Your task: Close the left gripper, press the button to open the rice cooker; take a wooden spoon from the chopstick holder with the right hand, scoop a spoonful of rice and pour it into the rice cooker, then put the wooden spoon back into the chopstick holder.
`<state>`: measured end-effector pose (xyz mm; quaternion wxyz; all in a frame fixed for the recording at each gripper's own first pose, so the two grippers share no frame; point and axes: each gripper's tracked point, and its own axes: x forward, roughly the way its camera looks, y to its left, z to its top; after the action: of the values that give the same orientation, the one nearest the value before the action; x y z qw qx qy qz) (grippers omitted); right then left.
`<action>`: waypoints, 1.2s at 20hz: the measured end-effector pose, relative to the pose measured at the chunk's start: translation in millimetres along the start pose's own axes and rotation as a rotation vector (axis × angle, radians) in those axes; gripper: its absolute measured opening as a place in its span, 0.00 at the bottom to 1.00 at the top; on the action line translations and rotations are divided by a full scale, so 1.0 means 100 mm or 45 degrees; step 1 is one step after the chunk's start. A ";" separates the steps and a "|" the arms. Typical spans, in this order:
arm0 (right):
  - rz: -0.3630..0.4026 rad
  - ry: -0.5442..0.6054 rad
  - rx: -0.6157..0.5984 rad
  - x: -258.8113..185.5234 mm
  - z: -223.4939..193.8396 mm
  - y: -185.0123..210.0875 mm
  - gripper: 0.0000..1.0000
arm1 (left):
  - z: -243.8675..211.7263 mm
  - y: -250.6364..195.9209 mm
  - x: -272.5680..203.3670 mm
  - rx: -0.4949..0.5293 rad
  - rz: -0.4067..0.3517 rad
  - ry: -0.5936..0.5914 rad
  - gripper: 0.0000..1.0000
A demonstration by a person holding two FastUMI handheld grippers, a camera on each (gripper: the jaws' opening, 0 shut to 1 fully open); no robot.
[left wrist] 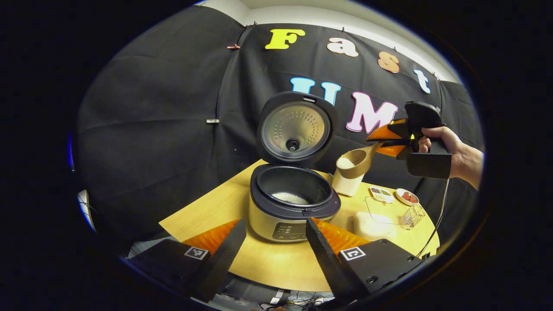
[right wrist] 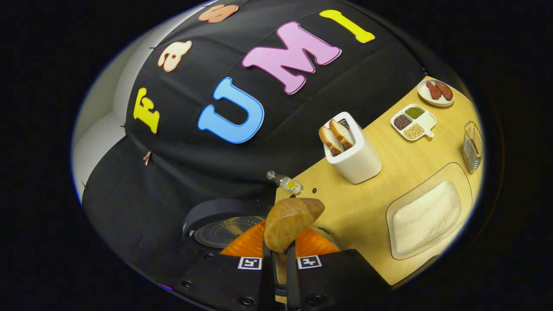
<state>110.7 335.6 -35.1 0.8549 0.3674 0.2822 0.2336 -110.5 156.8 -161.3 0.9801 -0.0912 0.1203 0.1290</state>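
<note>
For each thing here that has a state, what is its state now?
Cream rice cooker: lid up, some rice in the pot.
Wooden spoon: loaded with rice, held level.
Right gripper: shut on the spoon handle.
Left gripper: open.
Clear glass tray: holding rice.

Even indoor light; sharp centres; fisheye bending at edges.

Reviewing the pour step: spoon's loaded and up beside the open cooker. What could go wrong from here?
1. The wooden spoon is held to the side of the rice cooker, not yet over its pot; tipping now may spill rice on the table.
2. The right gripper pinches only the handle end; the spoon could twist.
</note>
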 end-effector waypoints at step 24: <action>0.175 0.008 -1.024 0.87 -1.05 0.67 0.15 | 0.15 0.41 0.19 -0.055 0.022 0.020 0.95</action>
<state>92.8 482.2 -71.7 0.9119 0.0211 0.1459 0.3831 -100.9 203.4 -158.0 0.9757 -0.1124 0.1260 0.1394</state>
